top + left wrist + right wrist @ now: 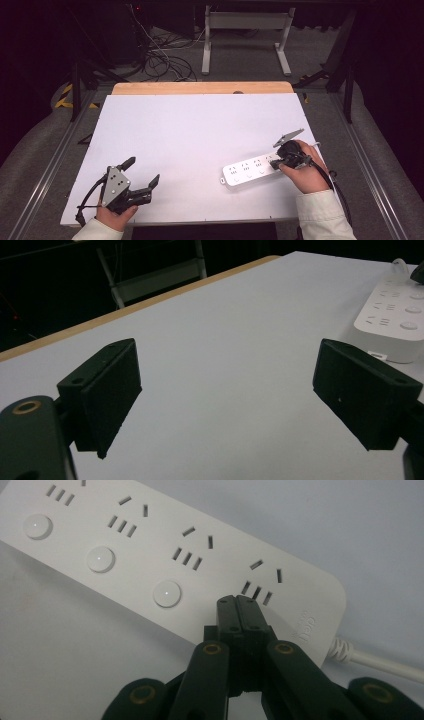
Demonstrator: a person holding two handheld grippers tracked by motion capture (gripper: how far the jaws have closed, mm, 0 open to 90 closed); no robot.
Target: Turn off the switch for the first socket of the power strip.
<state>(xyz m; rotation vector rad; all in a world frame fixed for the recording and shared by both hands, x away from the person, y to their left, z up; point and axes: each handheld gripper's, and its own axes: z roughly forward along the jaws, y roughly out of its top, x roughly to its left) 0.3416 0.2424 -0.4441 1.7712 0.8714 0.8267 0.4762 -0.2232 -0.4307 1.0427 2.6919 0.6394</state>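
Right gripper (239, 600), jaws closed and empty, tips over the 4th switch at the cord end of the white power strip (250, 170) at near right: press straight down, don't slide the strip; left gripper (142, 175) open, idle near left.

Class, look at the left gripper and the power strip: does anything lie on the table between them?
Nothing visible. The left gripper, jaws open, faces the power strip across bare white table. The right gripper, jaws shut, is at the strip's far, cable end, not between them.
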